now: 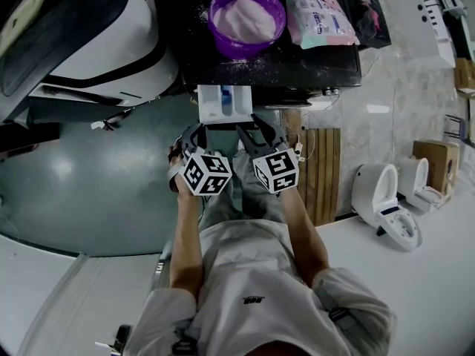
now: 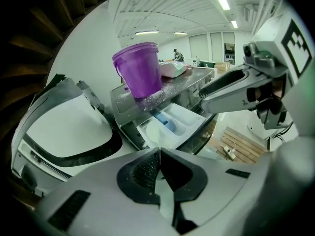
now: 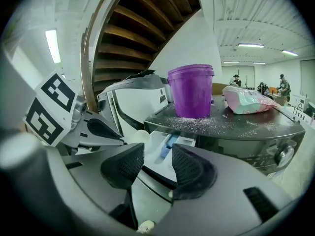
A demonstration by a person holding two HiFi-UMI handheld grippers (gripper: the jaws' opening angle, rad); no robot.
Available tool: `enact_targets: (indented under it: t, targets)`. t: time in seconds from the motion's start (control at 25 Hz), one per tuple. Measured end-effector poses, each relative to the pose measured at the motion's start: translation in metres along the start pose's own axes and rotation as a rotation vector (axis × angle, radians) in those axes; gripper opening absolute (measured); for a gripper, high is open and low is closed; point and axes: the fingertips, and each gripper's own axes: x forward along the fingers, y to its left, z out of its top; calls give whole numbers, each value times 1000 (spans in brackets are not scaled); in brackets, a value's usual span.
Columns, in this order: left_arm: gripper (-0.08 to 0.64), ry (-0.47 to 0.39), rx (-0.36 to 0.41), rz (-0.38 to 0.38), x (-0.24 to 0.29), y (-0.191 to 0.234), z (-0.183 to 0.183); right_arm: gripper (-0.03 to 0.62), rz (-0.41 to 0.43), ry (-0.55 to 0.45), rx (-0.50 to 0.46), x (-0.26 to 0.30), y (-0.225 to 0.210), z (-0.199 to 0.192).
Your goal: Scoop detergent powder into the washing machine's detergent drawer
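The white detergent drawer (image 1: 223,104) stands pulled out of the dark machine top, with a blue insert (image 2: 166,123) in its middle. My left gripper (image 2: 160,150) is shut on the thin handle of a small white scoop (image 2: 157,131), whose bowl hangs over the drawer's left compartment. The scoop's contents are hidden. Close beside it on the right, my right gripper (image 3: 157,154) stands open and empty just short of the drawer's front. A purple bucket (image 1: 246,17) of white powder sits on the machine top behind the drawer.
A pink and green detergent bag (image 1: 320,19) lies right of the bucket, and spilled powder (image 3: 206,122) speckles the dark top. A white washing machine with its lid raised (image 1: 96,35) stands at the left. Wooden slats (image 1: 320,170) and toilets (image 1: 386,202) are at the right.
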Motion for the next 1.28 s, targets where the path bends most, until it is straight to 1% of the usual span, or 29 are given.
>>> enact_targets:
  t: [0.16, 0.4, 0.48, 0.64, 0.88, 1.04, 1.16, 1.28]
  targets:
    - [15, -71, -76, -19, -6, 3, 5, 178, -9, -8, -10, -2, -1, 4]
    - [15, -230, -178, -62, -29, 13, 27, 178, -25, -33, -33, -12, 0, 18]
    - [15, -279, -200, -81, -38, 16, 36, 178, -33, -46, -47, -16, 1, 25]
    - [15, -372, -212, -116, -58, 19, 51, 178, -51, -75, -70, -30, 4, 40]
    - [15, -484, -211, -160, -92, 15, 70, 178, -86, -113, -102, -60, 10, 55]
    - [15, -503, -191, -186, -102, 5, 69, 178, -121, -110, -139, -76, 16, 54]
    - [15, -509, -199, -204, -108, -1, 66, 178, -136, -105, -144, -85, 22, 51]
    - [15, -512, -207, -213, -113, -4, 62, 178, -133, -107, -142, -91, 27, 49]
